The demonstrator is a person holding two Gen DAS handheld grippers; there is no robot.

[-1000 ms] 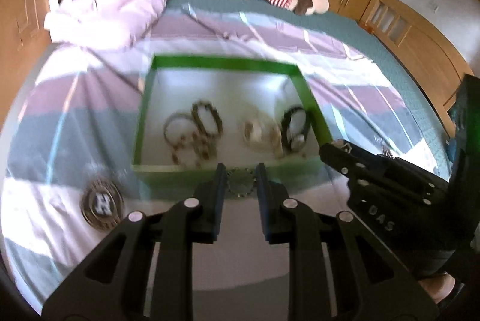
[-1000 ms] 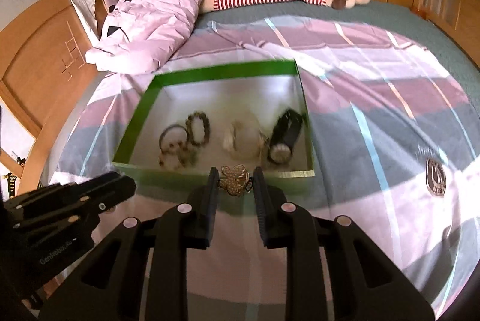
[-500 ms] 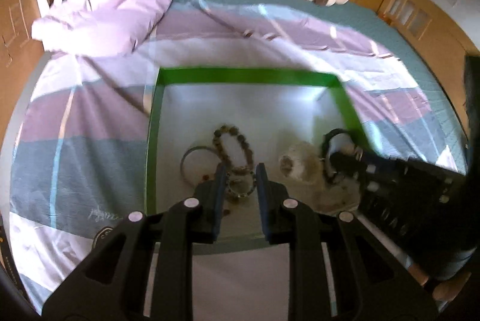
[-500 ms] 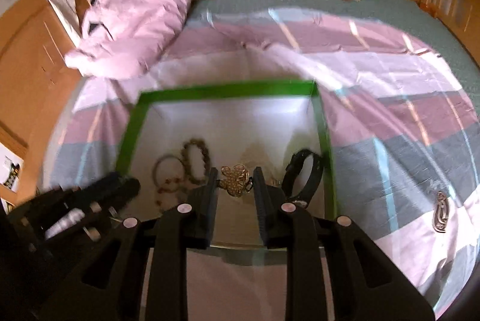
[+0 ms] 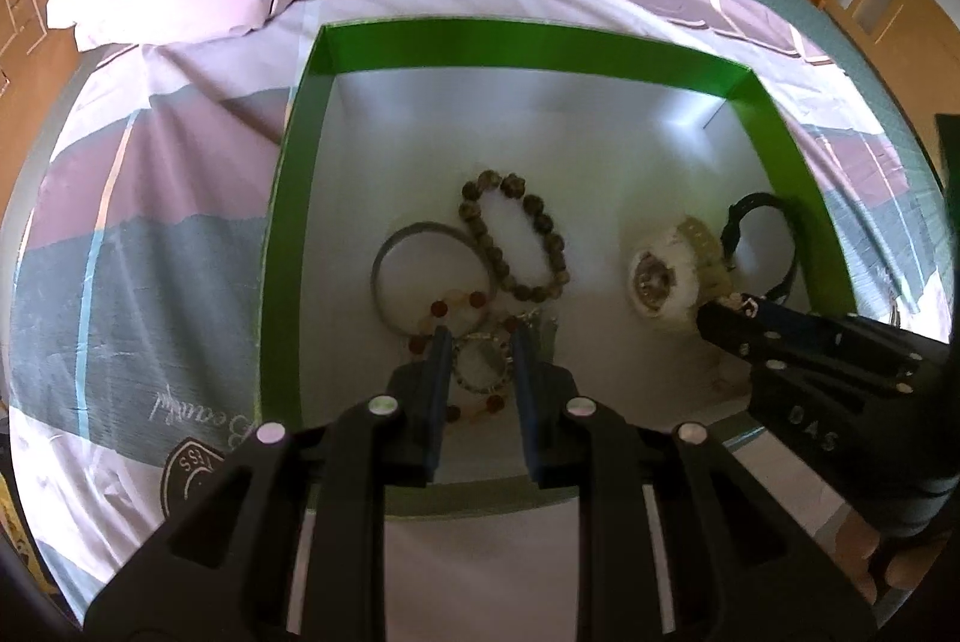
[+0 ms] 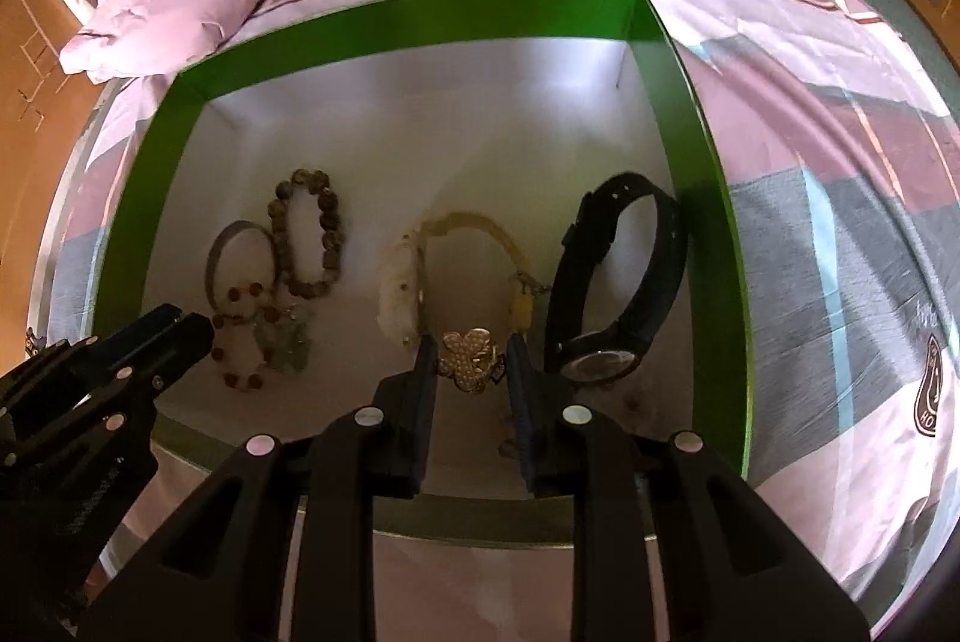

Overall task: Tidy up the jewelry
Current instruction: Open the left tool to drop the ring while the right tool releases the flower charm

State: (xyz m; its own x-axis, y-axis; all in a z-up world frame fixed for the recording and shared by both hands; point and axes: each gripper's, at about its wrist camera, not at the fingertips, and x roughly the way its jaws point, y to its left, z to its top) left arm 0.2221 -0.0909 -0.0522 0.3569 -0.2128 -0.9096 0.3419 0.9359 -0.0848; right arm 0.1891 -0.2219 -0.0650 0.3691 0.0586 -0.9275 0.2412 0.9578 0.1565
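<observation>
The green box [image 6: 708, 198] lies open on the striped bedspread [image 6: 840, 114] as the collecting place, with bracelets and two watches already inside. The right gripper [image 6: 467, 363] pinches a gold flower brooch [image 6: 468, 359] and the left gripper [image 5: 478, 363] what looks like a small bead bracelet [image 5: 474, 372], jaws narrowed on each. A second ago both hung before the near wall; now they are lowered inside, apparently ready to release.

One green box [image 6: 711, 198], two watches [image 6: 618, 282], four bracelets [image 6: 306, 234], one brooch [image 6: 468, 357].
</observation>
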